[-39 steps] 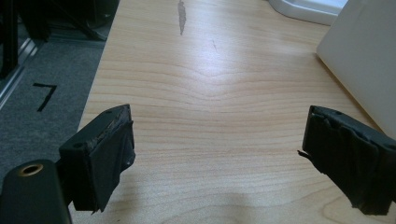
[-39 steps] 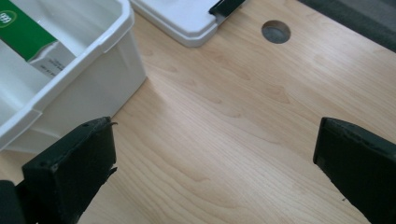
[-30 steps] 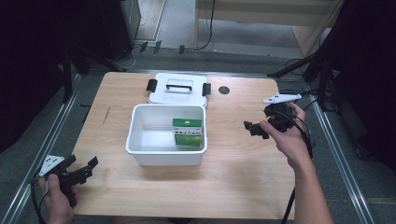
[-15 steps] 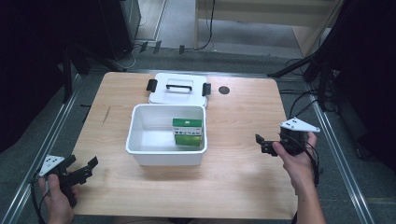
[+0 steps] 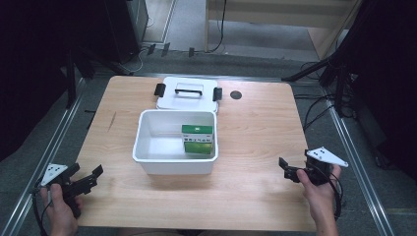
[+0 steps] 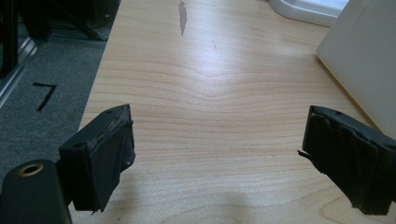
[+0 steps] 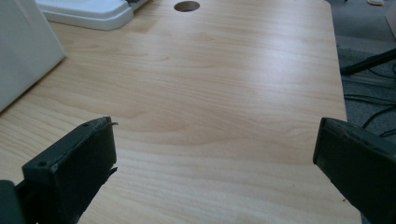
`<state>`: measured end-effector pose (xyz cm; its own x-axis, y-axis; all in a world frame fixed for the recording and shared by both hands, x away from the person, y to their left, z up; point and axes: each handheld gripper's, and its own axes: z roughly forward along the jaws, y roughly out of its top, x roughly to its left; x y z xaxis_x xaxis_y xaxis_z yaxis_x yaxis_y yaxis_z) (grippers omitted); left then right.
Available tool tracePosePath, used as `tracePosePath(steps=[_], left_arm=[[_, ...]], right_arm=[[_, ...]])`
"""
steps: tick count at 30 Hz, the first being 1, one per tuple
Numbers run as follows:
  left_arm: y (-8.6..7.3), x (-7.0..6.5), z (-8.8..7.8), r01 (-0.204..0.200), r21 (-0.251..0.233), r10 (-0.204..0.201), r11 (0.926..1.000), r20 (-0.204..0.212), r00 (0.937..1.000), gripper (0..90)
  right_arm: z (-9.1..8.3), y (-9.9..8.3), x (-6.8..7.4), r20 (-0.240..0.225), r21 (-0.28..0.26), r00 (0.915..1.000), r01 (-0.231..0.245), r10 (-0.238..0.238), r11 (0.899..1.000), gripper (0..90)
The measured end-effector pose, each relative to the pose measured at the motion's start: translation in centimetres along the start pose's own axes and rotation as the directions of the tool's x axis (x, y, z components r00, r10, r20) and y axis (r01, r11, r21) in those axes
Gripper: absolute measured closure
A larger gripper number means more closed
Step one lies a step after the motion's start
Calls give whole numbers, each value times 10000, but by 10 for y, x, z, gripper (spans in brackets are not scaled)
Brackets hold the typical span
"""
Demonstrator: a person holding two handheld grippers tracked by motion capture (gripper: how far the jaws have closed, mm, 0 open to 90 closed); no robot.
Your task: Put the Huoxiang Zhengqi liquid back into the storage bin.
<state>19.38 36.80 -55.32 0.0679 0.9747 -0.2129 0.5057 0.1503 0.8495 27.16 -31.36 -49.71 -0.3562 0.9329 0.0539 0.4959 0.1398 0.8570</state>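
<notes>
Looking down from the high view, the green box (image 5: pixel 197 140) stands on its long edge inside the white bin (image 5: pixel 147 147) against the right wall, its long axis running left to right, while the white lid (image 5: pixel 187 93) lies flat behind the bin; the left gripper (image 5: pixel 88 178) rests at the near-left table edge and the right gripper (image 5: pixel 289 169), which was held higher beside the bin one second ago, is now low at the near-right edge. Seen from the left gripper view, the left gripper (image 6: pixel 217 154) has its jaws spread wide over bare wood, with the bin wall (image 6: pixel 362 56) at right. Seen from the right gripper view, the right gripper (image 7: pixel 215 163) is also spread wide and empty, and the round hole (image 7: pixel 186 5) in the table (image 7: pixel 224 84) is clearer here.
</notes>
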Motion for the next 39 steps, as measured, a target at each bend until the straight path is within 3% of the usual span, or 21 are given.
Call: tracePosePath(steps=[17, 23, 28, 33, 39], left_arm=[[0, 1, 0, 83, -19, -83, 10000, -1, 10000, 99], [0, 1, 0, 91, -26, -91, 10000, 14, 10000, 100], [0, 1, 0, 114, -28, -114, 9999, 26, 9999, 100], [0, 1, 0, 100, 3, -100, 10000, 18, 9999, 100], [0, 0, 0, 59, 17, -59, 10000, 18, 10000, 99]], right_arm=[[-25, -60, -24, 489, 81, 9958, -776, 771, 9970, 0], [-33, -71, -26, 615, -32, 9948, -817, 818, 9967, 1], [-36, -76, -25, 639, -471, 9928, -981, 1010, 9941, 3], [-35, -77, -22, 838, -385, 9927, -836, 866, 9958, 42], [-35, -77, -26, 705, -495, 9901, -1178, 1212, 9918, 52]])
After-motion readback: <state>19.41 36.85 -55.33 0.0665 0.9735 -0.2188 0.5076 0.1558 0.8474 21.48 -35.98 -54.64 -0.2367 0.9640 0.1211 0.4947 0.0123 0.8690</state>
